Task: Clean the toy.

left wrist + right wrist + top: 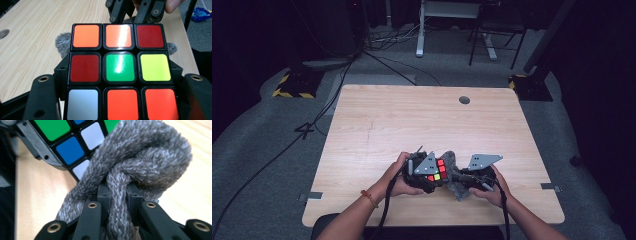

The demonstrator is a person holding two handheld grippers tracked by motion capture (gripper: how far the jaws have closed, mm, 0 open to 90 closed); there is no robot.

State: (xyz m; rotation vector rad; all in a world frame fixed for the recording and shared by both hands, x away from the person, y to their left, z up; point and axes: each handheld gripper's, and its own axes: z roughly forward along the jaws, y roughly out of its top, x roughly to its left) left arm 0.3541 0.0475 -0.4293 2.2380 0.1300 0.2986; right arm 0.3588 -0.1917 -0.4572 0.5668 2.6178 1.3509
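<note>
Dark room, grey carpet, cables on the floor; pale wood table (pixel 422 120), action at its near edge. Left hand (pixel 398 176) comes in from the bottom, wrist cocked inward, its left tongs (pixel 426 176) clamped on the cube (pixel 438 171). In the left gripper view the cube (pixel 120 72) sits square between the jaws w/ the green-centre face up to the camera, prob. held steady so the other side can work on it. Next over, a grey cloth (pixel 455 176) bunched against the cube's far side. Right tongs (pixel 464 178) are shut on the cloth: right gripper view shows a twisted fold of cloth (pixel 140 167) pinched between the jaws and pressed to the cube's blue-white face (pixel 75 147). Looks like a wipe, cloth gripped tight so it won't slip. Right hand (pixel 493 187) low, near the table, wrist angled in toward the left.
</note>
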